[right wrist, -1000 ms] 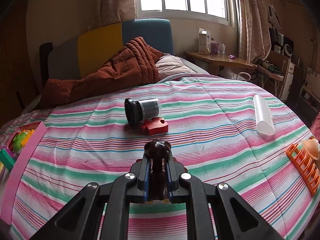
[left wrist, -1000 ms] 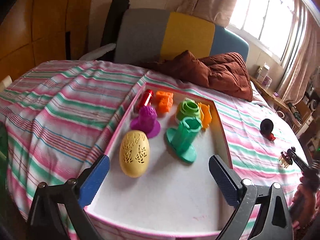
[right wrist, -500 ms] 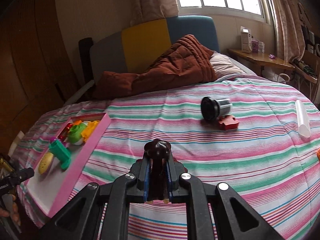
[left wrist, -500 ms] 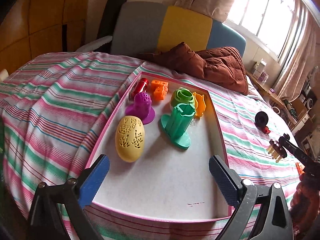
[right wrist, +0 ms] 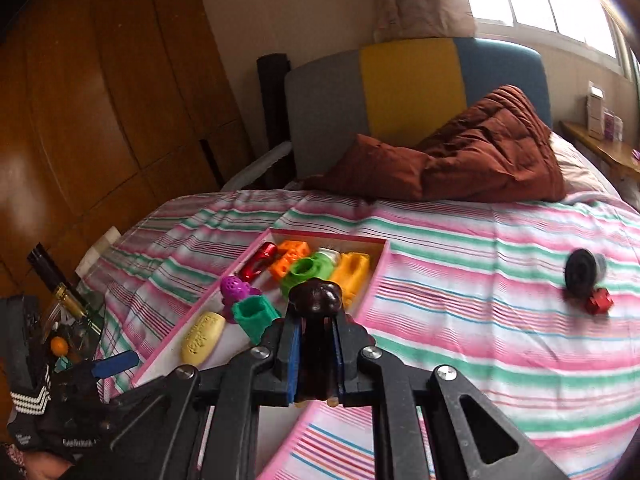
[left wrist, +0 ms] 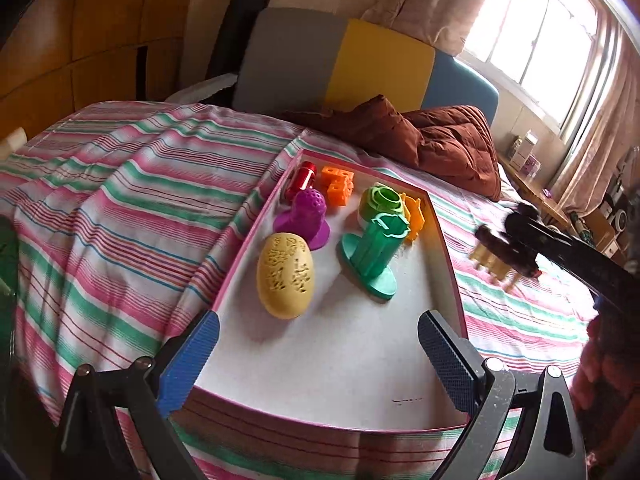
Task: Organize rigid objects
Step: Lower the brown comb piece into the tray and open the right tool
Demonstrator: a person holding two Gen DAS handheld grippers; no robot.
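Note:
A pink-rimmed white tray lies on the striped bed. It holds a yellow egg, a purple piece, a green stand, a red cylinder and orange and light green pieces. My left gripper is open over the tray's near end, nothing between its blue pads. My right gripper is shut on a dark brown toy with tan legs. In the left wrist view it comes in from the right, with the brown toy in the air just outside the tray's right wall.
A black cylinder and a small red piece lie on the bedspread to the right. A brown quilt is heaped by the headboard. A cluttered stand is beyond the bed's left edge, with wooden cupboards behind it.
My right gripper has swung left across the bed with the brown toy, from near the black cylinder to the tray's side. The left gripper has barely moved.

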